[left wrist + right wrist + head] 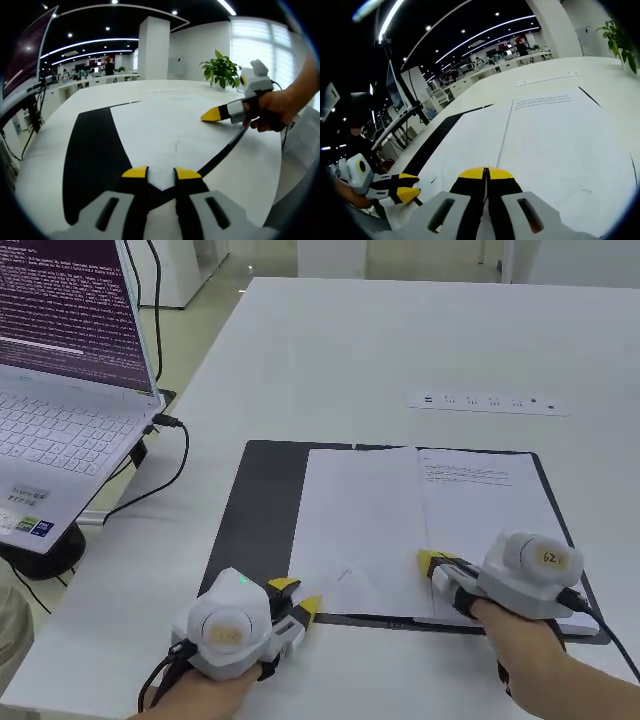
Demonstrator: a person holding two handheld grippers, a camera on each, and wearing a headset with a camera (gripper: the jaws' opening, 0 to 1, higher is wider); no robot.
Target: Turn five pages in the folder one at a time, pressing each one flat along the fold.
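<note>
HEAD VIEW
Folder (262, 510): lies open and flat on the white table (350, 350), directly ahead of both tongs. Its black cover is bare on the left-tongs side.
Left page (355, 520): lies flat, with its near corner just ahead of the left tongs.
Right page (480, 530): has lines of print at its far end. Its near end is beside the right tongs.
Left tongs (297, 595): sit at the folder's near edge. The yellow tips stand a narrow gap apart.
Right tongs (430, 562): the tip is at the near end of the fold. Jaw gap cannot be told from this view.
Laptop (60, 390): well outboard of the left tongs, with the lid up.
Power strip (490, 402): on the table beyond the folder, far ahead of the right tongs.

LEFT GRIPPER VIEW
Own jaws: a narrow gap, with nothing clamped. The page corner and the folder's near edge lie just past the tips.
Right tongs (212, 115): enter from the right, held in a hand (272, 107), with the yellow tip low at the page. Contact cannot be told.
Plant (222, 72): far behind the right tongs.

RIGHT GRIPPER VIEW
Own jaws: the tips are closed together, with no visible gap and nothing seen between them.
Fold (505, 135): runs straight ahead from the tips.
Left tongs (410, 187): at the lower left, with the tips slightly apart at the page corner.
</note>
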